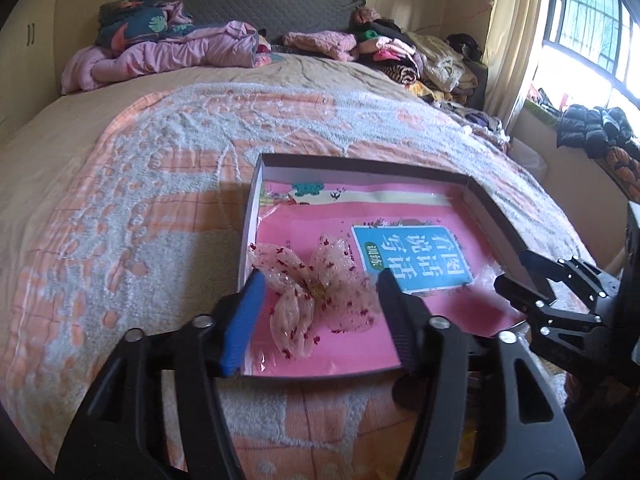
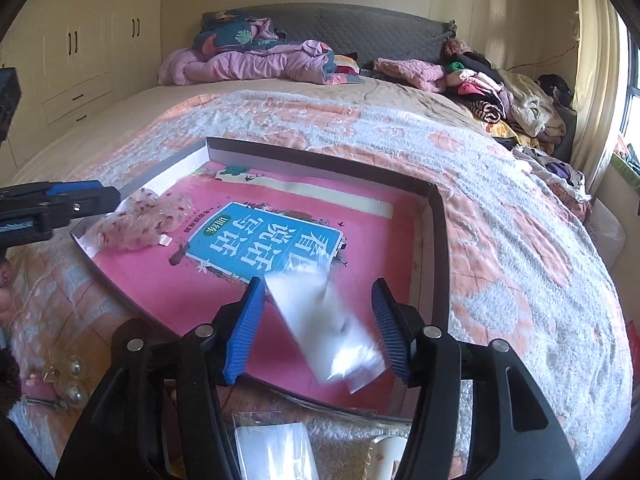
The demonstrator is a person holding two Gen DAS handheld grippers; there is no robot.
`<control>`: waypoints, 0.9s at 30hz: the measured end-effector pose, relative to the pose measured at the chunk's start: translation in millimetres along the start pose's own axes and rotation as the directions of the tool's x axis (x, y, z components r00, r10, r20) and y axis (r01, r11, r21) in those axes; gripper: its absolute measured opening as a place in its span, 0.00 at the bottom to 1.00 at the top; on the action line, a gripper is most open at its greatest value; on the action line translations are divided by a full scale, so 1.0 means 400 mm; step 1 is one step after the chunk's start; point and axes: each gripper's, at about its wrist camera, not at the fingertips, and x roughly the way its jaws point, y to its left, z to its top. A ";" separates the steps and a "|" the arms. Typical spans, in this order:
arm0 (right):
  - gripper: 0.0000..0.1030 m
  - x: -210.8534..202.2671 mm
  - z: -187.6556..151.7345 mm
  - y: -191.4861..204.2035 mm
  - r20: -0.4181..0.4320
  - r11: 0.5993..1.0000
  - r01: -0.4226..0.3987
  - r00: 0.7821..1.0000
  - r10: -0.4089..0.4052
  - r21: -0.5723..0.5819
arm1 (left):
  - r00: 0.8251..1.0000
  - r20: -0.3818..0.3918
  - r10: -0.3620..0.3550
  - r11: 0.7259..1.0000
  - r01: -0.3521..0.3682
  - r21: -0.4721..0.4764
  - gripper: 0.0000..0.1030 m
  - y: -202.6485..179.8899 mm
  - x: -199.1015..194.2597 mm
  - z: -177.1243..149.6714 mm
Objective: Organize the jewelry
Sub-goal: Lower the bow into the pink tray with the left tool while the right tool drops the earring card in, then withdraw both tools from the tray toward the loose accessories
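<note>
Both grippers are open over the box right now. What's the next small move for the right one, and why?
Probably lift the right gripper clear. Its jaws stand wide open, and the small clear plastic bag between them is blurred, seemingly dropping onto the pink book inside the shallow box. More packets wait on the blanket just before the box. The left gripper is open around the sheer bow.

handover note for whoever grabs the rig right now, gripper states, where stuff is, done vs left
Left gripper: open, fingers either side of the sheer bow hair clip, which lies in the near-left corner of the shallow box.
Right gripper: open; a small clear bag, blurred, sits between the fingers, apparently just let go over the box.
Done: bow in box, bag going in.
Left: pearl clip and packets lie on the blanket outside the box.
</note>
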 end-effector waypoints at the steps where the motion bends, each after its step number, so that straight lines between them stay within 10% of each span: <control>1: 0.65 -0.009 0.000 -0.001 0.012 1.000 0.003 1.000 -0.003 0.002 | 1.000 0.011 0.002 1.000 -0.002 -0.002 0.55 -0.001 -0.013 0.001; 12: 0.91 -0.187 0.002 -0.013 0.210 0.998 0.039 0.976 -0.049 0.051 | 0.990 0.142 0.018 0.999 -0.013 -0.036 0.89 -0.016 -0.151 0.011; 27: 0.94 -0.400 -0.030 -0.037 0.384 0.990 0.074 0.916 -0.114 0.119 | 0.961 0.277 0.002 1.000 0.003 -0.015 0.89 -0.061 -0.302 -0.014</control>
